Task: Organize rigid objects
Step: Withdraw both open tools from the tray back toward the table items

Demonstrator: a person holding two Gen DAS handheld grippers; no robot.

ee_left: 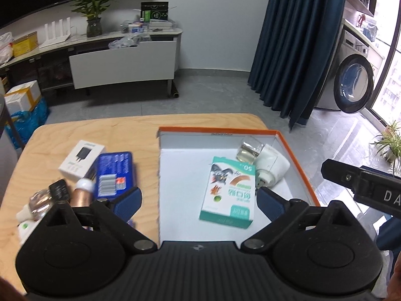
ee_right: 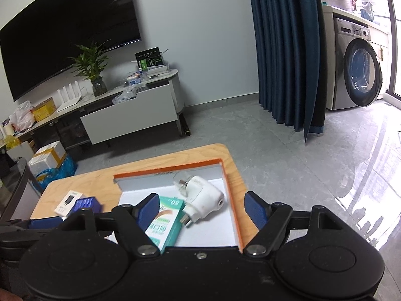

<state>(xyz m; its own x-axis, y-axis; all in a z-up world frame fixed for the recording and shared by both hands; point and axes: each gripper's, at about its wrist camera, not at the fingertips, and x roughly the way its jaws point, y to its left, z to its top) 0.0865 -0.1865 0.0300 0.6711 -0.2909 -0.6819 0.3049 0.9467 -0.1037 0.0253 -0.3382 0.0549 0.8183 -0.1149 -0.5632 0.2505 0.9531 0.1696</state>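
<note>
Left of the left gripper's (ee_left: 199,199) wide-spread, empty fingers, a white charger box (ee_left: 81,161), a blue box (ee_left: 115,174) and small bottles (ee_left: 43,203) lay loose on the wooden table (ee_left: 75,133). Between those fingers sat the orange-rimmed tray (ee_left: 298,160), holding a green-and-white carton (ee_left: 229,192) and a white plug-in vaporizer (ee_left: 269,163) near its far right corner. Bare tray floor lay beyond the carton. The right gripper (ee_right: 203,209) also stood open and empty above the tray's near right edge.

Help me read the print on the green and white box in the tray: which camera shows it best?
The left wrist view. There the green and white box lies flat in the orange-rimmed tray, its whole printed face clear between the open fingers. In the right wrist view the box appears at a slant, with its lower left part hidden behind a finger.
</note>
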